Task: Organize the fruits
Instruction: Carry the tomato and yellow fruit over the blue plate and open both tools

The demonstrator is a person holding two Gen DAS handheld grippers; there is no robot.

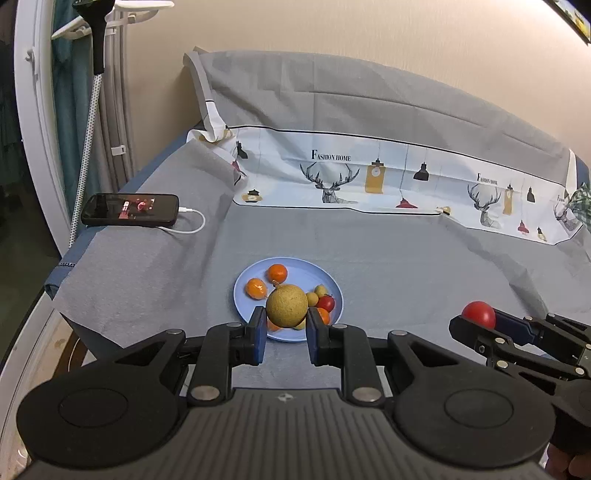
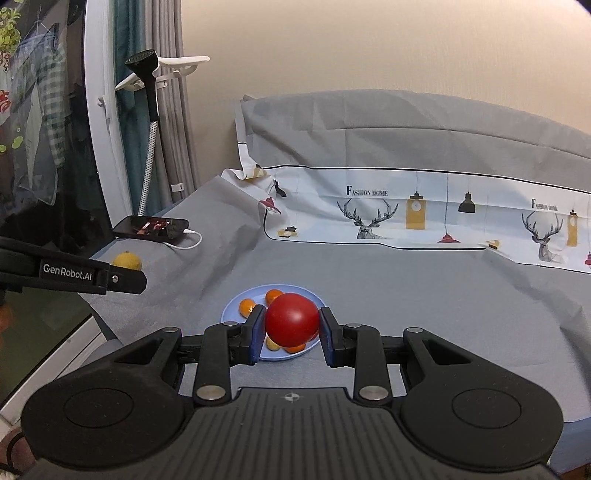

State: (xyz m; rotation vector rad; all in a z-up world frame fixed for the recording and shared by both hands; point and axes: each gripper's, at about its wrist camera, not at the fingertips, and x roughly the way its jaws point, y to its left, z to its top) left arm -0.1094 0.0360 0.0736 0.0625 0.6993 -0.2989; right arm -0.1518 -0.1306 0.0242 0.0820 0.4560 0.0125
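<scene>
A light blue plate (image 1: 295, 273) lies on the grey bedsheet and holds several small fruits: oranges (image 1: 277, 272), yellow-green ones and a small red one (image 1: 326, 302). My left gripper (image 1: 286, 317) is shut on a tan round melon-like fruit (image 1: 287, 305), held above the plate's near side. My right gripper (image 2: 291, 326) is shut on a red tomato (image 2: 292, 319), held above the plate (image 2: 232, 308). In the left wrist view the right gripper (image 1: 480, 321) with the tomato (image 1: 479, 313) is to the right of the plate. The left gripper's fruit (image 2: 127, 260) shows at the left in the right wrist view.
A black phone (image 1: 130, 209) on a white charging cable lies at the bed's left edge. A printed pillowcase (image 1: 369, 177) lies across the back against grey pillows. A garment steamer (image 1: 98, 33) and curtains stand to the left of the bed.
</scene>
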